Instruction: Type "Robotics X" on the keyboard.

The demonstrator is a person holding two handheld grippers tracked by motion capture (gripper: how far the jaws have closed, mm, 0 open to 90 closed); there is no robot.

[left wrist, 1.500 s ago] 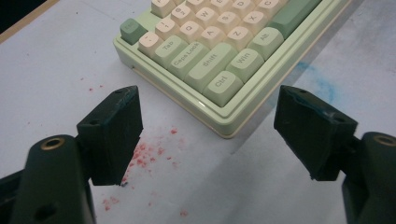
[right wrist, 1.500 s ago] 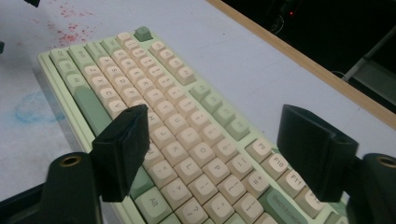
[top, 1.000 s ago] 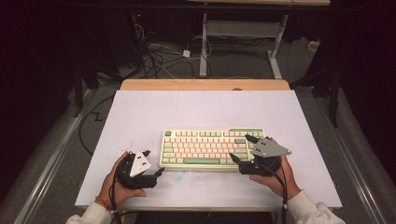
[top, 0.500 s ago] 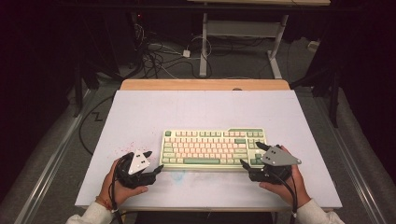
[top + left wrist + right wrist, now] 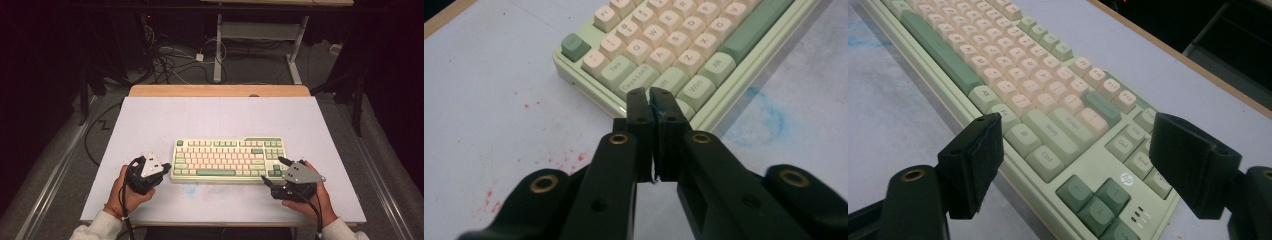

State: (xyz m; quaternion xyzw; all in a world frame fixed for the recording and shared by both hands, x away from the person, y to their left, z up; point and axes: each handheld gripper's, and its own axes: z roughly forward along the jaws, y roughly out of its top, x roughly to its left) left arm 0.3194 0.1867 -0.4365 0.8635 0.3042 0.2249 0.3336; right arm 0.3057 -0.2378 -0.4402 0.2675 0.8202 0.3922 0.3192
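A green and cream keyboard [image 5: 227,160] [image 5: 674,45] [image 5: 1038,90] lies on the white table [image 5: 200,120], near its front edge. My left gripper [image 5: 164,167] [image 5: 650,95] sits at the keyboard's front left corner. Its jaws have just closed and now meet, shut, with nothing between them, their tips over the corner keys. My right gripper [image 5: 271,170] [image 5: 1075,145] rests at the front right corner. It is open wide, one pad [image 5: 973,160] in front of the keyboard's near edge and the other [image 5: 1188,160] near the arrow keys.
A wooden strip [image 5: 220,90] borders the table's far edge. Beyond it, cables [image 5: 170,60] and a desk frame [image 5: 218,45] stand on the dark floor. Red specks [image 5: 549,160] and a blue smudge [image 5: 764,120] mark the table top.
The left gripper's jaws went from wide open to shut. The right hand slid right and toward the front edge, from over the keyboard's right end to its front right corner.
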